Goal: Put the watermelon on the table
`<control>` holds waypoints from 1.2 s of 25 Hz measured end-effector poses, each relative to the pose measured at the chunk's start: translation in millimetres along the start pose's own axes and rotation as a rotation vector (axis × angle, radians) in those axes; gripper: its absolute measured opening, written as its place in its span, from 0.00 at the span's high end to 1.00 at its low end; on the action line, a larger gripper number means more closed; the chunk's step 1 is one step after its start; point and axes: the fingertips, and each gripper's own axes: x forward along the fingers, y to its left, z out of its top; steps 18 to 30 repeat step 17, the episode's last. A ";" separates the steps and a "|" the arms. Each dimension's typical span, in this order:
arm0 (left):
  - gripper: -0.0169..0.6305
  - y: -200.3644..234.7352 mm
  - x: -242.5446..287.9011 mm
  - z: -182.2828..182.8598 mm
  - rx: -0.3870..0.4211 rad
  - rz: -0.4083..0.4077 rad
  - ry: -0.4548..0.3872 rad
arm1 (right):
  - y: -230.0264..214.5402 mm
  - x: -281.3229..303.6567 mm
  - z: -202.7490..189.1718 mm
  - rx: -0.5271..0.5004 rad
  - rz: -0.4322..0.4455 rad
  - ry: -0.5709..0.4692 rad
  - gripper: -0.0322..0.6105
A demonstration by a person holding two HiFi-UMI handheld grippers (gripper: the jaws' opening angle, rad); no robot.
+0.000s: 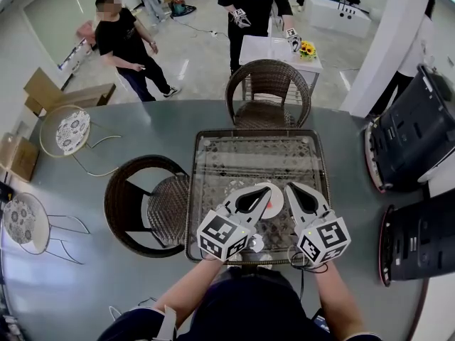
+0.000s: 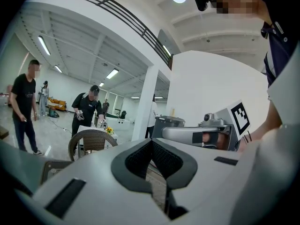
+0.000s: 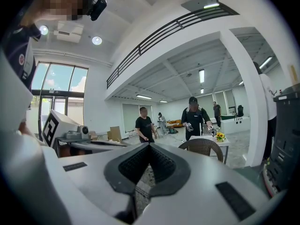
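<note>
The left gripper [image 1: 261, 192] and right gripper [image 1: 293, 190] both have their fingers together, empty. What looks like the watermelon [image 1: 274, 202] lies between them near the tabletop's [image 1: 234, 155] near edge. Best withdraw level, without nudging it.

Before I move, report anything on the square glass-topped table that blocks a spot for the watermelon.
Nothing visible blocks it. A pale round piece with a pink-red edge shows on the square glass-topped table, between the tips of the shut left gripper and right gripper, partly hidden by them. Whether it is the watermelon cannot be told.
</note>
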 end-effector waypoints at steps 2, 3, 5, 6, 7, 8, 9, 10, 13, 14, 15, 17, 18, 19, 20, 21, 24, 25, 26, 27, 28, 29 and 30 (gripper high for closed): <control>0.97 -0.5 0.1 0.1 0.001 0.001 0.001 | 0.2 -0.4 0.5 -0.002 0.002 -0.002 0.95; 0.97 -0.8 0.0 0.0 0.001 0.001 0.001 | 0.5 -0.7 0.4 -0.003 0.002 -0.002 0.95; 0.97 -1.1 -0.4 -0.8 0.000 0.000 0.004 | 0.5 -1.4 -0.5 -0.002 -0.001 0.001 0.95; 0.97 -1.4 -0.4 -1.4 -0.001 0.000 0.005 | 0.3 -1.9 -0.9 -0.002 -0.003 0.002 0.95; 0.97 -1.7 -0.3 -1.8 -0.001 0.000 0.005 | 0.1 -2.4 -1.1 -0.002 -0.003 0.003 0.95; 0.97 -2.1 -0.1 -2.1 -0.001 0.000 0.006 | -0.2 -2.9 -1.1 -0.003 -0.004 0.003 0.95; 0.97 -2.6 0.1 -2.1 -0.001 0.000 0.006 | -0.4 -3.3 -0.7 -0.005 -0.003 0.002 0.95; 0.97 -3.1 0.4 -1.9 -0.001 0.000 0.006 | -0.6 -3.6 -0.1 -0.007 -0.002 0.002 0.95; 0.97 -5.1 1.2 -1.2 -0.002 -0.004 0.007 | -1.2 -4.8 0.9 -0.007 -0.005 0.003 0.95; 0.97 -5.5 1.2 -1.1 -0.003 -0.005 0.007 | -1.1 -4.9 1.1 -0.006 -0.005 0.003 0.95; 0.97 -5.7 1.0 -1.1 -0.004 -0.005 0.007 | -0.7 -4.8 1.2 -0.006 -0.004 0.003 0.95; 0.97 -5.9 0.4 -1.1 -0.005 -0.006 0.006 | 0.1 -4.6 1.2 -0.006 -0.003 0.002 0.95; 0.97 -5.9 0.4 -1.1 -0.005 -0.006 0.006 | 0.1 -4.6 1.2 -0.006 -0.003 0.002 0.95; 0.97 -5.9 0.4 -1.1 -0.005 -0.006 0.006 | 0.1 -4.6 1.2 -0.006 -0.003 0.002 0.95; 0.97 -5.9 0.4 -1.1 -0.005 -0.006 0.006 | 0.1 -4.6 1.2 -0.006 -0.003 0.002 0.95; 0.97 -5.9 0.4 -1.1 -0.005 -0.006 0.006 | 0.1 -4.6 1.2 -0.006 -0.003 0.002 0.95; 0.97 -5.9 0.4 -1.1 -0.005 -0.006 0.006 | 0.1 -4.6 1.2 -0.006 -0.003 0.002 0.95; 0.97 -5.9 0.4 -1.1 -0.005 -0.006 0.006 | 0.1 -4.6 1.2 -0.006 -0.003 0.002 0.95; 0.97 -5.9 0.4 -1.1 -0.005 -0.006 0.006 | 0.1 -4.6 1.2 -0.006 -0.003 0.002 0.95; 0.97 -5.9 0.4 -1.1 -0.005 -0.006 0.006 | 0.1 -4.6 1.2 -0.006 -0.003 0.002 0.95; 0.97 -5.9 0.4 -1.1 -0.005 -0.006 0.006 | 0.1 -4.6 1.2 -0.006 -0.003 0.002 0.95; 0.97 -5.9 0.4 -1.1 -0.005 -0.006 0.006 | 0.1 -4.6 1.2 -0.006 -0.003 0.002 0.95; 0.97 -5.9 0.4 -1.1 -0.005 -0.006 0.006 | 0.1 -4.6 1.2 -0.006 -0.003 0.002 0.95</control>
